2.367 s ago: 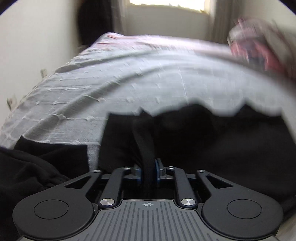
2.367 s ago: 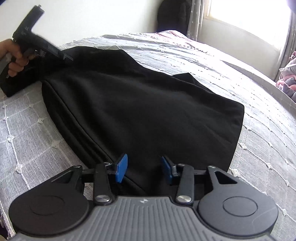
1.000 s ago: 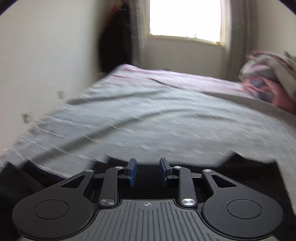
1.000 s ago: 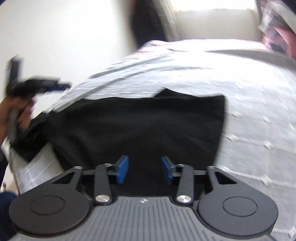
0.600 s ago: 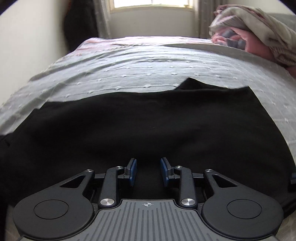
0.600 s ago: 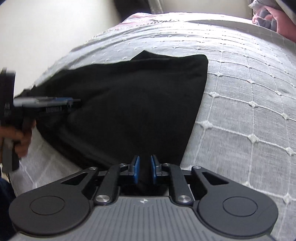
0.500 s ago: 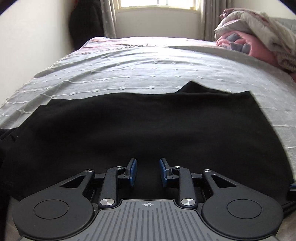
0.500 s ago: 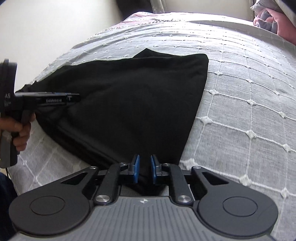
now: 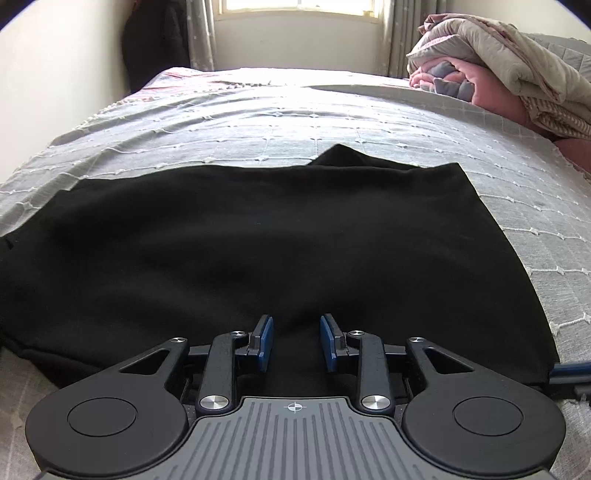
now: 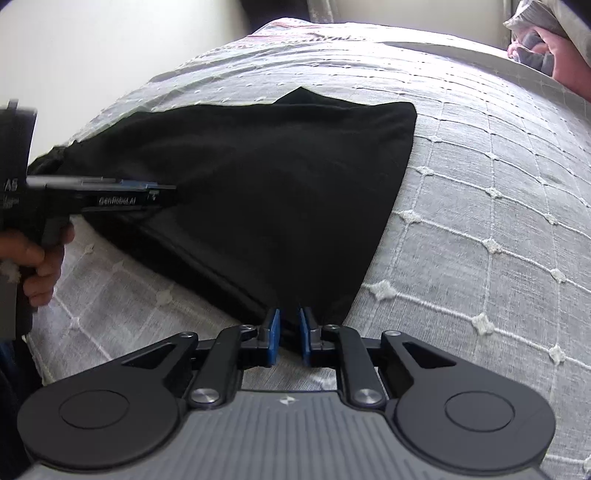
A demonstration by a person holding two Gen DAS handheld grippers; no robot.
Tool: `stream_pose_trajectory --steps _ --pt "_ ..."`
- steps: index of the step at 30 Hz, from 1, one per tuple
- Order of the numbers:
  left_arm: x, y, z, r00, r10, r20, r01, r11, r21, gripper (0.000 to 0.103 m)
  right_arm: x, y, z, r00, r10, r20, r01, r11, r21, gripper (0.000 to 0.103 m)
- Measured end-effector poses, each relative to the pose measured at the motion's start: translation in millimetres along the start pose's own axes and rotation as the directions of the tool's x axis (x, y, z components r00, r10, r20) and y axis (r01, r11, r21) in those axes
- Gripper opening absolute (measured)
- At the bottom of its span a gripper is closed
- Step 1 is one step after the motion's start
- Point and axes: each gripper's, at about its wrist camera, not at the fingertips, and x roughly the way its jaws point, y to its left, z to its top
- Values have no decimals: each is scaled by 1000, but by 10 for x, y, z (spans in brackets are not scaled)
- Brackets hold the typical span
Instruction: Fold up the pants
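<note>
Black pants (image 9: 295, 240) lie folded flat on a grey quilted bedspread (image 9: 258, 122). My left gripper (image 9: 296, 341) sits low over their near edge, open, its blue pads apart with dark cloth beneath them. In the right wrist view the pants (image 10: 277, 184) narrow to a near corner. My right gripper (image 10: 289, 339) is shut on that corner, with black fabric filling the narrow gap between its pads. The left gripper (image 10: 162, 192) reaches in from the left over the pants, held by a hand (image 10: 37, 266).
A heap of pink and beige bedding (image 9: 498, 66) sits at the far right of the bed. A window (image 9: 295, 7) and a dark hanging garment (image 9: 155, 40) are at the far end. A white wall runs along the left. Bare bedspread (image 10: 480, 184) lies right of the pants.
My right gripper's jaws narrowed onto the pants' near corner. The left gripper, earlier shut on a fold, has let go and dropped low over the flattened pants.
</note>
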Motion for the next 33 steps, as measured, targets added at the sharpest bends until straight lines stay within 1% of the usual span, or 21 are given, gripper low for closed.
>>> stream_pose_trajectory --steps 1,4,5,6,8,9,11,13,15,19,21,22,24,25,26,27,29,31,33 --pt "-40 -25 -3 1000 0 20 0 1000 9 26 9 9 -19 1000 5 -8 -5 1000 0 62" --pt "-156 -197 -51 997 -10 77 5 997 75 27 7 23 -44 1000 1 -6 -1 1000 -4 60" --pt "-147 -219 -53 997 -25 72 20 997 80 27 -2 10 -40 1000 6 -5 -6 1000 5 60" --pt "-116 -226 -57 998 -34 50 31 997 70 27 -14 -6 -34 1000 11 -1 -11 1000 14 60" --pt "-5 -218 -84 1000 -22 -5 22 999 42 27 -59 -27 -29 1000 19 14 -19 999 26 60" --pt "14 -213 -90 1000 -18 -2 18 999 43 28 -91 -33 -29 999 24 25 -25 999 32 60" --pt "0 -213 -69 1000 -4 -1 4 999 52 29 -177 -78 -36 998 38 51 -41 998 55 67" --pt "-7 -180 -52 1000 -5 -9 5 999 33 29 -259 -176 -43 996 48 81 -56 994 97 81" --pt "-18 -146 -24 1000 -9 -10 9 1000 13 28 -307 -336 -51 993 51 106 -69 983 171 87" --pt "-55 -165 5 1000 -8 -3 8 1000 10 28 -286 -714 -147 991 65 116 -102 934 343 87" --pt "-70 -201 36 1000 -30 -1 30 1000 2 28 -251 -903 -217 988 87 124 -133 891 434 87" --pt "-82 -218 60 999 -42 1 42 999 -3 28 -222 -997 -258 984 115 138 -168 860 481 87" --pt "-97 -297 112 998 -60 8 60 998 -1 28 -189 -1119 -320 972 157 173 -227 810 541 88" --pt "-100 -339 138 998 -67 10 67 998 1 28 -182 -1150 -329 968 168 186 -245 795 555 87" --pt "-97 -387 170 997 -74 11 74 997 1 29 -176 -1163 -338 965 176 196 -258 786 562 87" --pt "-93 -433 205 996 -83 11 83 997 -1 29 -173 -1154 -340 963 180 202 -264 784 561 87" --pt "-85 -510 278 994 -110 8 110 994 -7 29 -167 -1106 -330 963 175 205 -262 790 554 87" --pt "-90 -582 347 992 -128 8 128 992 -18 31 -141 -1058 -306 960 189 208 -274 790 549 87" --pt "-80 -680 421 991 -135 13 135 991 -19 35 -113 -1061 -308 955 202 218 -291 780 554 87"
